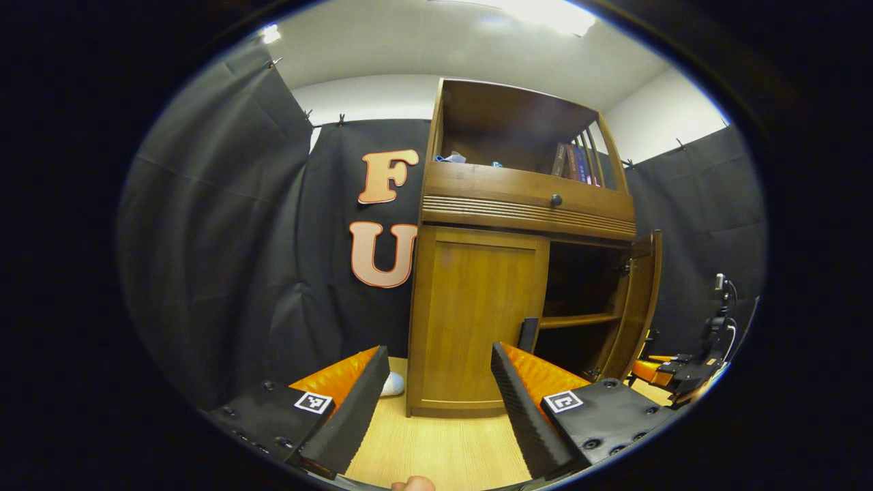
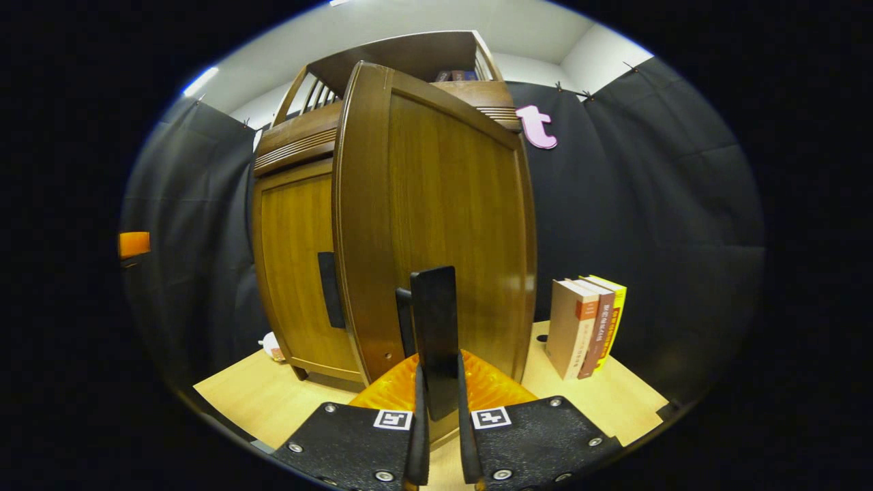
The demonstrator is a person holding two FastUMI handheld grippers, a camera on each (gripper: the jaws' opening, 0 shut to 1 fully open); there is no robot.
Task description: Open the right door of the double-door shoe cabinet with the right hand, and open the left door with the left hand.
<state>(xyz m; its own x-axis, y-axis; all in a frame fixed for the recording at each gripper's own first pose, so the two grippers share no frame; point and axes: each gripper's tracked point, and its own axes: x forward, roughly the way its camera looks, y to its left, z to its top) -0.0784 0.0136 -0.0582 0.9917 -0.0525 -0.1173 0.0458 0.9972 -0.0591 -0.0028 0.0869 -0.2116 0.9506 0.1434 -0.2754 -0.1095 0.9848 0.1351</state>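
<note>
The wooden shoe cabinet (image 1: 525,198) stands on a light table. Its left door (image 1: 477,320) is closed, with a dark upright handle (image 1: 528,334) at its inner edge. The right door (image 1: 644,300) is swung out, baring a dark inside and a shelf (image 1: 580,319). My left gripper (image 1: 440,351) is open in front of the left door, short of it, with nothing between its fingers. In the right gripper view the right door (image 2: 443,204) faces me, and my right gripper (image 2: 440,382) is shut on its dark handle (image 2: 435,307). The right gripper (image 1: 672,372) also appears by the open door.
Three books (image 2: 588,326) stand upright on the table right of the open door. A small white object (image 1: 393,385) lies by the cabinet's left foot. The upper shelf holds books (image 1: 576,164), above a drawer with a round knob (image 1: 556,200). Black cloth walls surround the table (image 1: 443,443).
</note>
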